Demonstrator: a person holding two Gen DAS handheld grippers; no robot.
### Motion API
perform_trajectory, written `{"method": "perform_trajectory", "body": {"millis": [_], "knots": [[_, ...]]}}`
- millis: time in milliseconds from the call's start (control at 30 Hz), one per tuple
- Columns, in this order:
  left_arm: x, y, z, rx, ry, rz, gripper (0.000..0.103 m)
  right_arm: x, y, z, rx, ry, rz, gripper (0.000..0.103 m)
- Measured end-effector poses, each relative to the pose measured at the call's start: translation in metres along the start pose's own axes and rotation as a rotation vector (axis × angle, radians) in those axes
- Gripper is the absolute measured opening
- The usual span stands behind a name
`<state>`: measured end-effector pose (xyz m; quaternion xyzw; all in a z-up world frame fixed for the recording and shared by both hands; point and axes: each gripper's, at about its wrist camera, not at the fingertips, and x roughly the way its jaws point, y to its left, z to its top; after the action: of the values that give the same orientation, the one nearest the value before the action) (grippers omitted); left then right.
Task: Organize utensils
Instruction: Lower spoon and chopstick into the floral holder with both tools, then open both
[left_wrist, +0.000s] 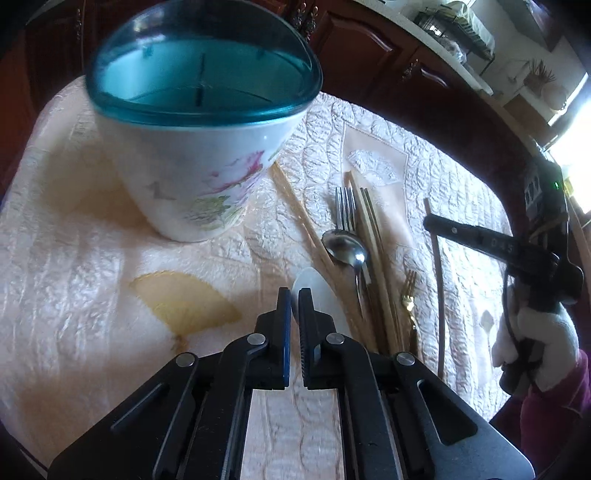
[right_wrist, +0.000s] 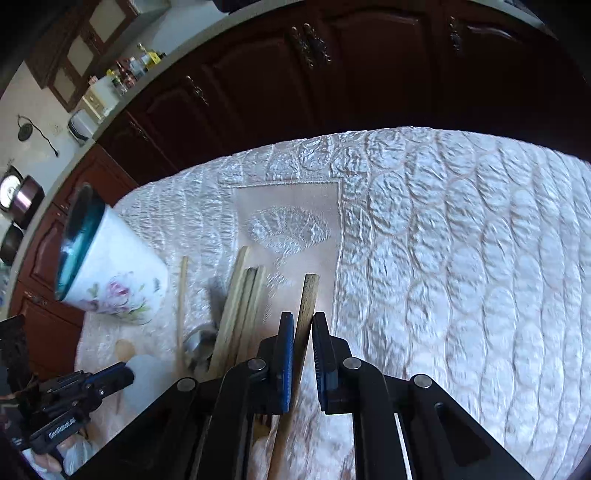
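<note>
A white flowered utensil holder (left_wrist: 192, 166) with a teal rim stands upright on the cloth; it shows at the left in the right wrist view (right_wrist: 118, 288). Right of it lie pale chopsticks (left_wrist: 369, 240), a metal fork (left_wrist: 345, 208), a metal spoon (left_wrist: 345, 245) and a small gold fork (left_wrist: 408, 291). My left gripper (left_wrist: 294, 295) is shut on the edge of a white plastic spoon (left_wrist: 314, 284) resting on the cloth. My right gripper (right_wrist: 303, 323) is shut on a dark wooden stick (right_wrist: 309, 291), which lies along the table and runs back under the jaws.
A quilted pale tablecloth (right_wrist: 443, 240) covers the table. Dark wooden cabinets (right_wrist: 332, 74) stand behind its far edge. A gloved hand (left_wrist: 532, 332) holds the right gripper (left_wrist: 432, 223) at the right of the left wrist view. The left gripper (right_wrist: 123, 371) shows low left in the right wrist view.
</note>
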<state>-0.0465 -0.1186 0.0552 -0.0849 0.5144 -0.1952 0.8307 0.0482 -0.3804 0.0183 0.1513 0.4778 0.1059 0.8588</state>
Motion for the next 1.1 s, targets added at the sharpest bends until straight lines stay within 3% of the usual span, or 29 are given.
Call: {"method": "perform_trajectory", "body": {"millis": [367, 633, 867, 1100], "knots": [[-0.068, -0.002, -0.009, 0.017, -0.112, -0.021, 0.001, -0.085, 0.029, -0.026, -0.051, -0.118, 0.083, 0.008], [-0.110, -0.005, -0.012, 0.034, -0.186, -0.036, 0.001, -0.135, 0.063, -0.026, -0.137, -0.200, 0.129, 0.007], [-0.148, -0.005, -0.006, 0.039, -0.247, -0.044, 0.001, -0.163, 0.096, -0.012, -0.194, -0.265, 0.175, 0.007], [-0.196, 0.000, 0.032, 0.051, -0.373, 0.000, 0.001, -0.190, 0.140, 0.029, -0.259, -0.361, 0.221, 0.007]]}}
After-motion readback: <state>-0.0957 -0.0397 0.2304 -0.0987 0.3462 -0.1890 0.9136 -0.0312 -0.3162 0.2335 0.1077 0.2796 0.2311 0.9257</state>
